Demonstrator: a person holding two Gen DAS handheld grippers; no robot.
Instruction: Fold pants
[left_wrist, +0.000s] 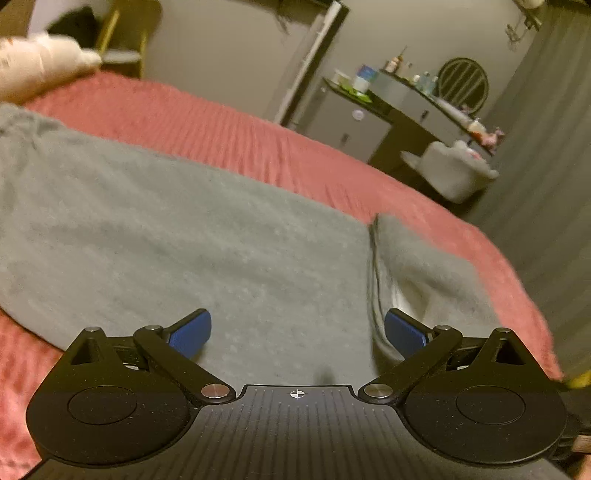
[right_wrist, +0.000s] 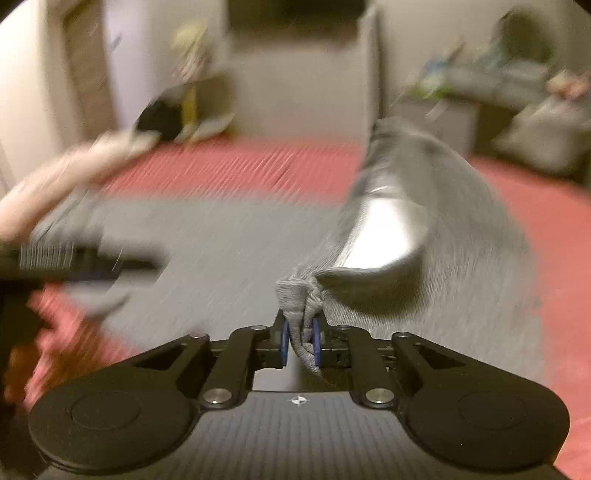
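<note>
Pads of my right gripper (right_wrist: 300, 341) are pinching a bunched edge of the grey pants (right_wrist: 229, 236), with a raised flap of the same cloth arching up and away just beyond the fingertips. That view is smeared by motion blur, so I cannot tell which hem or corner I have. My left gripper (left_wrist: 297, 334) stands spread wide with nothing between its blue pads (left_wrist: 194, 332), hovering low over the cloth.

Outward from there, the pants lie flat on the pink bedspread (left_wrist: 229, 125), their long axis running from near my left gripper away toward the far left, where a white pillow (left_wrist: 37, 64) sits. A fold ridge or seam (left_wrist: 373, 273) rises just right of the left gripper's open gap.

As I judge it, the held edge has to travel across the flat part toward the left side, so the left gripper is the nearer one to pin or receive it.
</note>
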